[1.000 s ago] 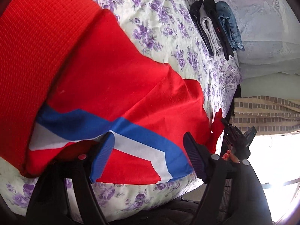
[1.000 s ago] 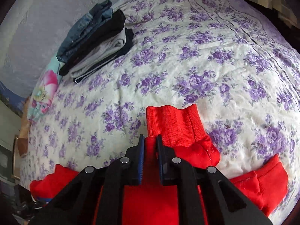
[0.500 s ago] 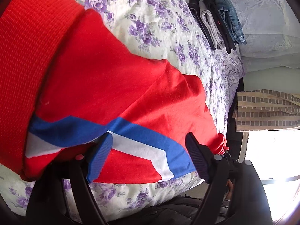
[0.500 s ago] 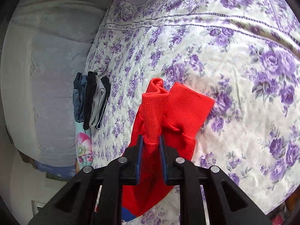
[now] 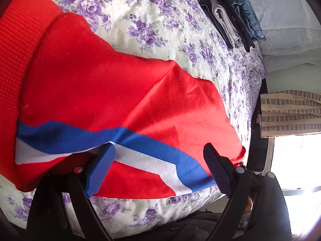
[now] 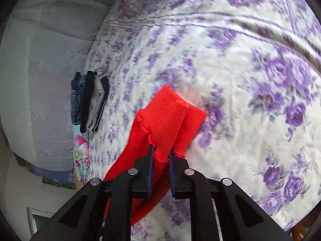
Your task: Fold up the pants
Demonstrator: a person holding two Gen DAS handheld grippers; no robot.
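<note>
The red pants (image 5: pixel 104 92) lay across the near edge of the bed (image 5: pixel 160 30), and the fold was only partly made. In the left wrist view the waist end, with its ribbed band on the left and the blue and white stripe running across, lay spread on the flowered cover. The left gripper (image 5: pixel 158 168) hovered right over that stripe, its jaws spread wide and just having opened further, a flap of the cloth lying against the blue left pad but nothing pinched between the two. In the right wrist view the right gripper (image 6: pixel 161 160) was clamped tight on the ribbed leg cuffs (image 6: pixel 172 116), both cuffs bunched together between the jaws and lifted above the bed, the legs trailing down and back under the tool. So, as I read it, the legs looked already doubled side on side, and the cuffs were on their way toward the waist; laying them down, squaring the edges and probably one more fold were left. Far up the bed a stack of folded clothes (image 5: pixel 232 18) sat by the pillow, likely where these would end up.
</note>
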